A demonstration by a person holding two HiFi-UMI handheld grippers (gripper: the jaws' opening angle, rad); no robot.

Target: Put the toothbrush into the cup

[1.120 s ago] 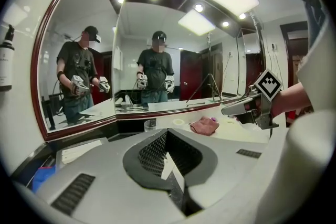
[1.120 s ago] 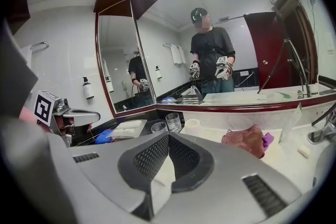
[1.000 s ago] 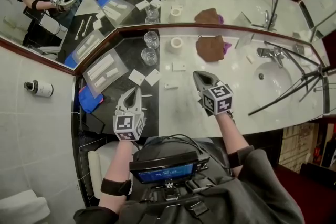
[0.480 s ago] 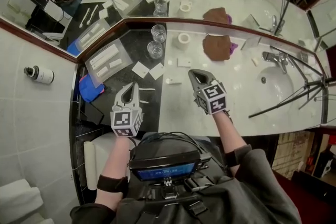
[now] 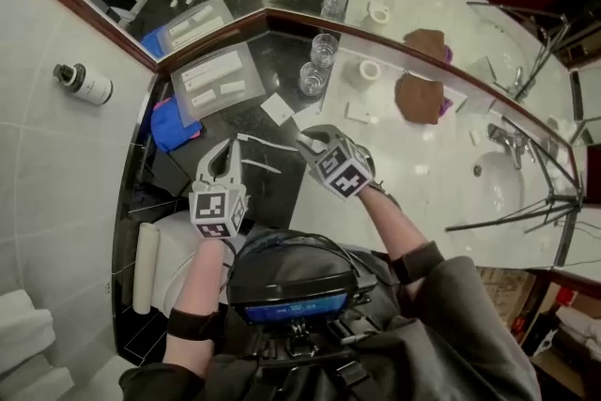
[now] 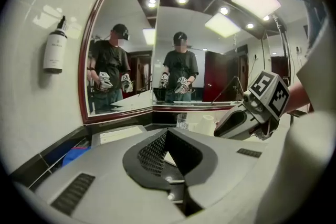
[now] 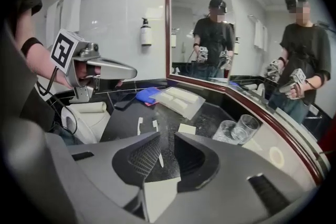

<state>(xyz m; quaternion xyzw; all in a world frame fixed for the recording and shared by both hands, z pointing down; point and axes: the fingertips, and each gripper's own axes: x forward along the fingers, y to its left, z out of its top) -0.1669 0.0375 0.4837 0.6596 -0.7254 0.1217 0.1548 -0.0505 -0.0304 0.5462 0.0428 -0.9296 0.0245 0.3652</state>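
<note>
Two white toothbrushes point(image 5: 257, 166) lie on the black counter, one nearer the mirror point(image 5: 255, 139). Two clear glass cups point(image 5: 311, 78) stand side by side near the mirror's corner, also in the right gripper view as cups point(image 7: 237, 130). My right gripper point(image 5: 308, 142) hovers over the counter's black part beside the brushes. Its jaws have just been opening and grip nothing. In its own view the right gripper point(image 7: 167, 140) frames a toothbrush point(image 7: 160, 160) lying on the counter below the gap. My left gripper point(image 5: 225, 146) is shut and empty, left of the brushes, its tips point(image 6: 167, 131) meeting.
A clear tray of packets point(image 5: 214, 75) and a blue cloth point(image 5: 174, 122) lie at the back left. White cards point(image 5: 279, 108), a tape roll point(image 5: 370, 69) and a brown cloth point(image 5: 420, 99) sit on the counter. The sink point(image 5: 507, 188) is at the right.
The right gripper has swung left from the white counter to over the black part and rolled. The left gripper has shifted slightly towards the brushes.
</note>
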